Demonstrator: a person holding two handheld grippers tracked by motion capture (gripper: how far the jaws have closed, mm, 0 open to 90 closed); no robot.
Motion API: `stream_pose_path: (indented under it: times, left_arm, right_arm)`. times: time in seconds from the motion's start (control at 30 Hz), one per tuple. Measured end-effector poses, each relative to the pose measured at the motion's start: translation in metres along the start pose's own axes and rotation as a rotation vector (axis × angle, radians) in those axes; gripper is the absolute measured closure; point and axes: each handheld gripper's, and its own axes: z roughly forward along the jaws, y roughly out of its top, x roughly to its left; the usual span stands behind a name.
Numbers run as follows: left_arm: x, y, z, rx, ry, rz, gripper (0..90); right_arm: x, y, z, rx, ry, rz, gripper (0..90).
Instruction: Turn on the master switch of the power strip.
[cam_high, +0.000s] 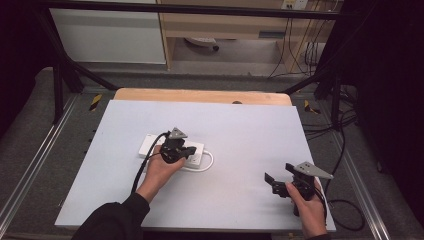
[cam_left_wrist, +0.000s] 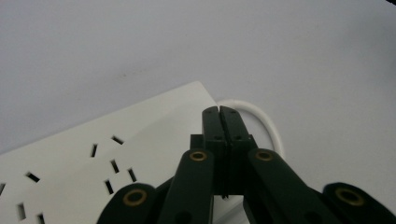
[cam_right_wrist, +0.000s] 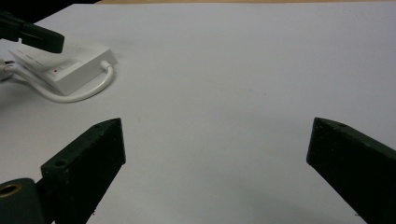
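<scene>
A white power strip (cam_high: 150, 144) lies flat on the white table (cam_high: 235, 125), left of the middle, with its white cable (cam_high: 207, 162) looping off its right end. My left gripper (cam_high: 189, 150) hovers just over the strip's right end. In the left gripper view the strip (cam_left_wrist: 140, 126) shows several sockets and the cable (cam_left_wrist: 267, 122) curls past its corner. There the left gripper (cam_left_wrist: 219, 110) is shut, pads together with nothing between them. My right gripper (cam_high: 276, 181) sits near the front right of the table. It (cam_right_wrist: 215, 140) is open and empty, with the strip (cam_right_wrist: 70, 70) far off.
The table's wooden far edge (cam_high: 200, 95) shows beyond the white top. Black frame bars (cam_high: 65, 65) stand at both back corners. Cables (cam_high: 345, 200) trail on the grey floor to the right. A cabinet (cam_high: 225, 25) stands behind.
</scene>
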Motion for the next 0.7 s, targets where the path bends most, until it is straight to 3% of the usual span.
stream_pose_path:
  times: [0.7]
  left_arm:
    - [-0.0044,-0.0059,0.005,0.017,-0.01,0.012,90.0]
  right_arm:
    - [-0.0004,0.0002,0.0004,0.002,0.003,0.0,4.7]
